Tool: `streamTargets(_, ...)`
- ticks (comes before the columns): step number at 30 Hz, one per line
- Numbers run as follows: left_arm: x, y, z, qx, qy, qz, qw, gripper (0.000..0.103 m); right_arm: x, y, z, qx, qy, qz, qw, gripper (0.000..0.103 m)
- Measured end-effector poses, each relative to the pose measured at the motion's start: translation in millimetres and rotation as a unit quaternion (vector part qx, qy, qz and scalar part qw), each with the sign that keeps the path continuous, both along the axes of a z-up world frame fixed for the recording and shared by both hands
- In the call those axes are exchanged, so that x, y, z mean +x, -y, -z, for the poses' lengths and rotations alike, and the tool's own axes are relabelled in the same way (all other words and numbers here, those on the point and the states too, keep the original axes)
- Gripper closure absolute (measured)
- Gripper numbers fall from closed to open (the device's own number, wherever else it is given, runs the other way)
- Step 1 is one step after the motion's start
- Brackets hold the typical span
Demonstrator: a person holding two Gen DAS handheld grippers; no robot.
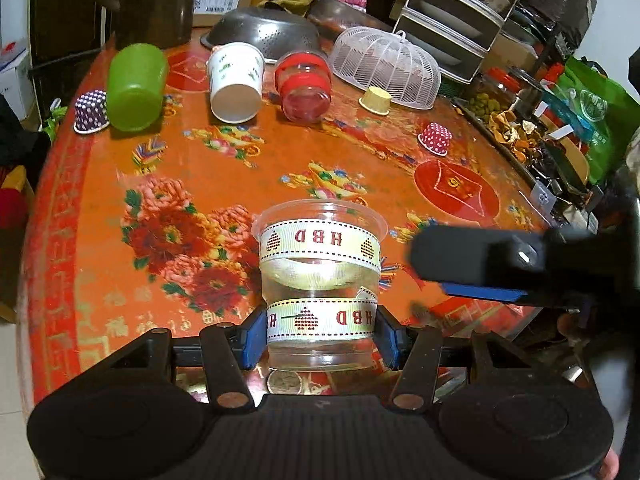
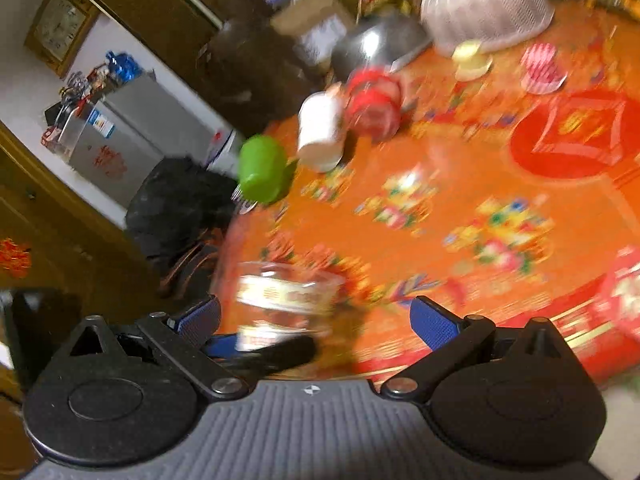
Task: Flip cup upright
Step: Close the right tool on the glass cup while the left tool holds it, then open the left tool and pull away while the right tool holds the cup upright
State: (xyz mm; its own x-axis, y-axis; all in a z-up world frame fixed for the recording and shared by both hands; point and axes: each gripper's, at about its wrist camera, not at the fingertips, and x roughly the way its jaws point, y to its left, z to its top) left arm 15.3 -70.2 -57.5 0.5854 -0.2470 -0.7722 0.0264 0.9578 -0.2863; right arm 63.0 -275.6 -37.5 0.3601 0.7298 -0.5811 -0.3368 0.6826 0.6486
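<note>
My left gripper (image 1: pixel 320 336) is shut on a clear plastic cup (image 1: pixel 320 276) with "HBD" ribbon bands, gripping its lower part with the rim facing away over the orange table (image 1: pixel 100 208). The right gripper (image 1: pixel 472 276) shows beside the cup at the right. In the blurred right wrist view my right gripper (image 2: pixel 316 320) is open and empty, with the clear cup (image 2: pixel 288 296) just ahead to its left. On the far side a green cup (image 1: pixel 136 84), a white paper cup (image 1: pixel 236 82) and a red-banded jar (image 1: pixel 306 86) lie on their sides.
Small upside-down cups stand about: purple dotted (image 1: pixel 91 112), yellow (image 1: pixel 376 100), red dotted (image 1: pixel 435 138). A white mesh food cover (image 1: pixel 384 66), a metal colander (image 1: pixel 264 34) and a dish rack (image 1: pixel 452 20) are at the back. Snack trays (image 1: pixel 520 136) line the right edge.
</note>
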Motion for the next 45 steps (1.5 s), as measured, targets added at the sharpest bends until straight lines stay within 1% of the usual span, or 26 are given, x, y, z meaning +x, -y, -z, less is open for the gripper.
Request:
streamTargets(3,1.9,0.2,5.0,-0.016,-0.008,-0.005,0.9998,0.045,10.6,-19.2,1.8,-0.015,-0.027,-0.019,0.999,0.001)
streamTargets(6,2.8,0.8,6.1,-0.023,-0.008,-0.009,0.9997,0.045,17.8,-34.1,6.1,-0.026,-0.048,-0.03,0.998,0.001)
streamTargets(10,3.7,-0.3,6.9,-0.031,-0.008,-0.009,0.9994,0.045,25.7,-43.0,10.4,-0.049,-0.063,-0.034,0.996,0.001)
streamTargets(14,4.1,-1.5,7.9,-0.037,-0.008,-0.008,0.9993,0.045,29.9,-45.6,12.7,-0.068,-0.074,-0.033,0.994,0.01)
streamTargets(16,4.7,-1.4,9.5,-0.041,-0.011,-0.005,0.9991,0.045,30.2,-48.2,12.5,-0.074,-0.074,-0.034,0.994,0.012)
streamTargets(18,4.5,-0.4,11.8,-0.041,-0.012,-0.003,0.9991,0.045,32.7,-52.1,12.2,-0.082,-0.075,-0.036,0.993,0.017)
streamTargets(20,4.7,-0.5,11.8,-0.04,-0.012,-0.004,0.9991,0.045,35.3,-54.4,13.8,-0.088,-0.078,-0.036,0.992,0.02)
streamTargets(23,3.5,-3.9,12.1,-0.044,-0.011,-0.009,0.9989,0.045,36.8,-55.4,15.5,-0.092,-0.078,-0.032,0.992,0.03)
streamTargets(27,2.9,-4.6,11.3,-0.04,-0.008,-0.005,0.9992,0.045,37.2,-56.2,15.4,-0.093,-0.077,-0.036,0.992,0.031)
streamTargets(29,1.2,-3.9,11.4,-0.035,-0.004,0.002,0.9994,0.04,38.0,-56.6,15.7,-0.09,-0.078,-0.039,0.992,0.032)
streamTargets(30,-0.6,-4.2,11.5,-0.037,-0.001,0.007,0.9993,0.031,38.4,-56.5,15.9,-0.091,-0.077,-0.038,0.992,0.032)
streamTargets(31,-4.0,-5.5,12.0,-0.044,0.003,0.011,0.999,0.018,38.7,-56.0,16.2,-0.09,-0.077,-0.038,0.992,0.032)
streamTargets(32,-7.8,-6.7,12.6,-0.048,0.008,0.013,0.9987,0.015,39.4,-55.3,16.9,-0.088,-0.079,-0.038,0.992,0.032)
streamTargets(34,-18.0,-10.6,13.7,-0.042,0.013,0.017,0.9989,0.013,40.8,-53.6,18.7,-0.081,-0.083,-0.038,0.993,0.033)
streamTargets(35,-25.5,-14.6,13.0,-0.041,0.02,0.02,0.9988,0.013,41.1,-53.1,19.2,-0.077,-0.085,-0.039,0.993,0.037)
streamTargets(37,-41.9,-25.8,10.3,-0.045,0.035,0.024,0.998,0.012,40.5,-51.8,19.3,-0.075,-0.086,-0.04,0.993,0.037)
streamTargets(39,-58.2,-41.4,6.3,-0.05,0.052,0.018,0.9972,0.012,39.9,-50.5,19.5,-0.072,-0.087,-0.042,0.993,0.037)
streamTargets(41,-71.8,-58.8,-0.2,-0.055,0.076,0.002,0.9956,0.012,38.4,-48.7,17.6,-0.069,-0.08,-0.041,0.994,0.037)
streamTargets(42,-76.7,-66.7,-3.8,-0.054,0.089,-0.008,0.9945,0.012,36.5,-47.7,14.5,-0.069,-0.069,-0.038,0.995,0.037)
streamTargets(43,-80.1,-72.9,-7.1,-0.053,0.105,-0.017,0.993,0.012,33.6,-46.6,9.7,-0.071,-0.049,-0.033,0.996,0.037)
streamTargets(45,-82.2,-83.5,-11.6,-0.053,0.122,-0.032,0.9906,0.012,22.7,-43.7,-3.2,-0.072,0.007,-0.022,0.997,0.037)
